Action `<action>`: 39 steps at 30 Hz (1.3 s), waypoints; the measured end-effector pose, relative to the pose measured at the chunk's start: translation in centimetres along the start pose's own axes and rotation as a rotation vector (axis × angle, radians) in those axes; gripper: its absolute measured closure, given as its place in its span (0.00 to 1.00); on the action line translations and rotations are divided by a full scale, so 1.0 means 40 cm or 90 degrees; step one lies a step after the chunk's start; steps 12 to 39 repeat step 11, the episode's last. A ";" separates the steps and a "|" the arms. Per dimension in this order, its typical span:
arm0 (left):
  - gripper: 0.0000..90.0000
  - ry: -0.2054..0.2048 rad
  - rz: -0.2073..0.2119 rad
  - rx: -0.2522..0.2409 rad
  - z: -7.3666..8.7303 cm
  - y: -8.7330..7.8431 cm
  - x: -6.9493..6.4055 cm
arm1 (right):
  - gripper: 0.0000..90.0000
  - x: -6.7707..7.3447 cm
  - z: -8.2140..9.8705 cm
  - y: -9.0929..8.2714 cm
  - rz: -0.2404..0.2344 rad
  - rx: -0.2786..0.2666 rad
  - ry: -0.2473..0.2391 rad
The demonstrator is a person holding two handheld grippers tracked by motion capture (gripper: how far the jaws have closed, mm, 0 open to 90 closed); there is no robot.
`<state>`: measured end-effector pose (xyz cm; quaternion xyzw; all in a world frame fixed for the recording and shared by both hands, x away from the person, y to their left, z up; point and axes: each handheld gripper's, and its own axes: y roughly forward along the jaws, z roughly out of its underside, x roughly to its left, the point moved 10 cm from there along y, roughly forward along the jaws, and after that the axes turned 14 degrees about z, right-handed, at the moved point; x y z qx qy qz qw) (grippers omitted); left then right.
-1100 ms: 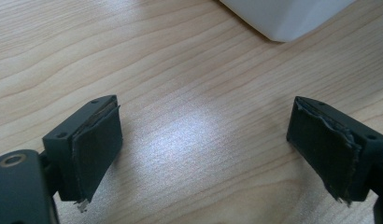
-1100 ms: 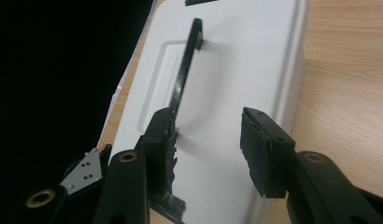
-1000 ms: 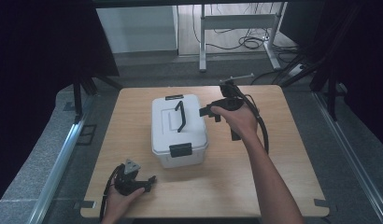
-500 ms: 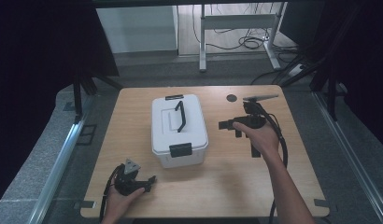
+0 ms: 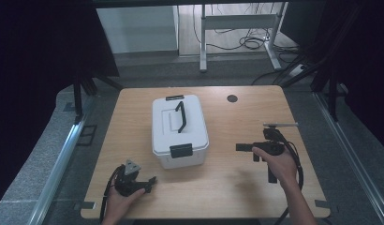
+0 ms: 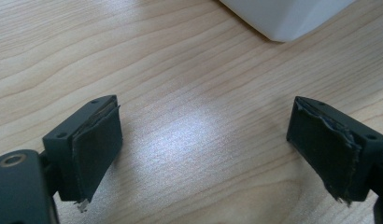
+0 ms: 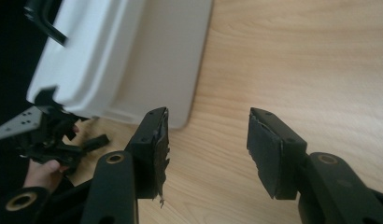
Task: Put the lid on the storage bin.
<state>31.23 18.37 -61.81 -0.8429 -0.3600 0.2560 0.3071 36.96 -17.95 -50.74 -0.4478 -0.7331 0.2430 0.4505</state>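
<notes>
A white lidded box [image 5: 179, 131] with a black handle [image 5: 180, 116] and a black front latch [image 5: 180, 150] stands in the middle of the wooden table [image 5: 227, 187]. My left gripper [image 5: 150, 180] rests near the table's front left, in front of the box, and is open over bare wood [image 6: 203, 140]. A corner of the box [image 6: 283, 18] lies ahead of it. My right gripper [image 5: 240, 147] is held low to the right of the box, pointing at it, open and empty [image 7: 208, 140]. The box's side [image 7: 133, 60] fills that view's left.
A small dark round hole [image 5: 232, 98] is set in the table's far side. Black cables trail from both grippers. Metal rails run along the floor left and right of the table. The left hand and its gripper [image 7: 54, 144] appear beyond the box in the right gripper view.
The right gripper has drawn back from the box's handle, moving right and toward the table's front. The left gripper has stayed in place.
</notes>
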 end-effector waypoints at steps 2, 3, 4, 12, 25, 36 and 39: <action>0.11 0.000 0.000 0.000 0.000 0.000 0.000 | 0.54 -0.012 0.011 0.003 0.000 0.000 0.008; 0.11 0.000 0.000 0.001 0.000 0.000 0.000 | 0.53 -0.019 0.016 0.005 0.001 0.002 0.009; 0.11 0.000 0.000 0.001 0.000 0.000 0.000 | 0.53 -0.025 0.019 0.005 0.004 0.005 0.010; 0.11 0.001 0.000 0.002 0.000 0.000 0.000 | 0.52 -0.041 0.022 -0.002 0.006 -0.005 0.011; 0.11 0.001 0.000 0.002 0.000 0.000 0.000 | 0.52 -0.041 0.022 -0.002 0.006 -0.005 0.011; 0.11 0.001 0.000 0.002 0.000 0.000 0.000 | 0.52 -0.041 0.022 -0.002 0.006 -0.005 0.011; 0.11 0.001 0.000 0.002 0.000 0.000 0.000 | 0.52 -0.041 0.022 -0.002 0.006 -0.005 0.011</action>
